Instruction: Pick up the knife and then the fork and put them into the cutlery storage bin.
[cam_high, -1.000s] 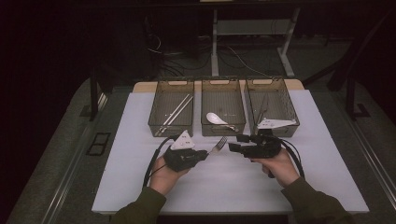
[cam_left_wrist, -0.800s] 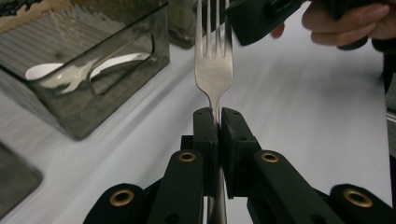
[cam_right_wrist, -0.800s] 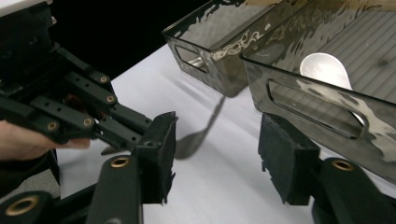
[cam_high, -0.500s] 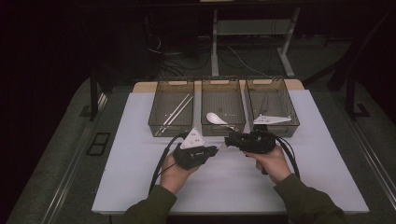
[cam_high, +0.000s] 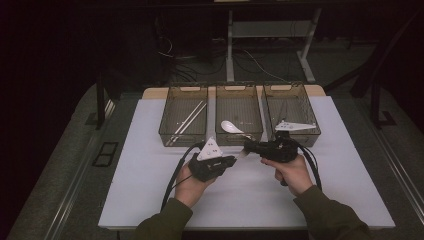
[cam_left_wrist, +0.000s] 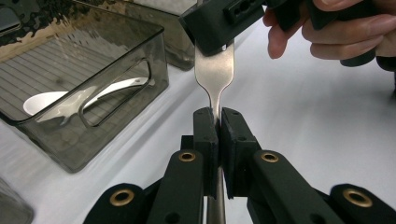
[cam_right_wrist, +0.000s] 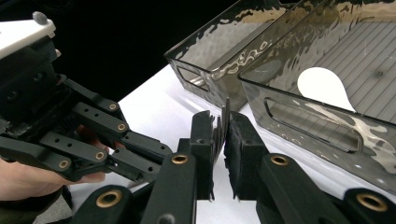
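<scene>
A slim silver metal fork (cam_left_wrist: 214, 77) hangs above the white table (cam_high: 150, 150), spanning both tools. L gripper (cam_left_wrist: 218, 122) is clamped tight on its neck; R gripper (cam_right_wrist: 219, 133), jaws just closing, pinches its tines. A clear smoky plastic bin (cam_left_wrist: 70, 93) w/ a white spoon (cam_left_wrist: 42, 100) sits just beside.

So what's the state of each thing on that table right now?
Fork: held off the table, gripped at both ends.
Left gripper: shut on the fork's handle.
Right gripper: just been closing, now shut on the fork's tines.
Middle bin: holds a white spoon.
Left bin: holds chopsticks.
</scene>
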